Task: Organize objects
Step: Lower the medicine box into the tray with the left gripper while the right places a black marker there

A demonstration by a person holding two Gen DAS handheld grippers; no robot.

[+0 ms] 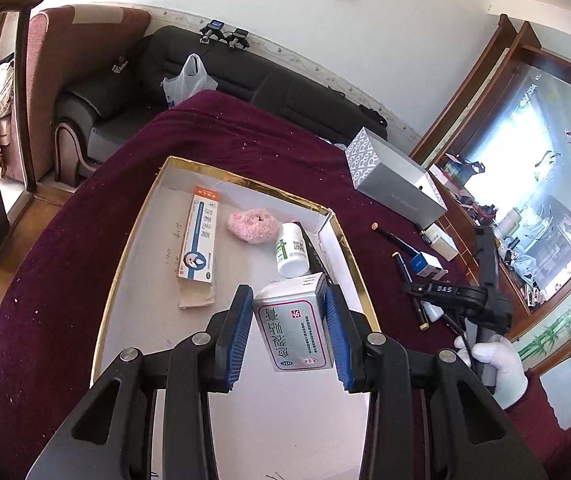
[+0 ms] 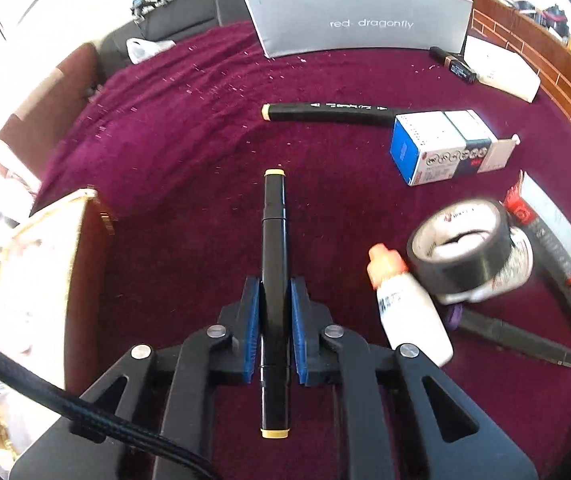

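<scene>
Two yellow caps, black marker [image 2: 273, 264] body.

My right tool [image 2: 273, 312] is clamped on a black marker [image 2: 274, 264] over the maroon tabletop [image 2: 189, 128] — tape roll [image 2: 459, 252] and white bottle [image 2: 409, 308] at three o'clock, grey box [image 2: 357, 16] at twelve.

Silver medicine box [image 1: 294, 328], black marker [image 2: 274, 280]
</scene>
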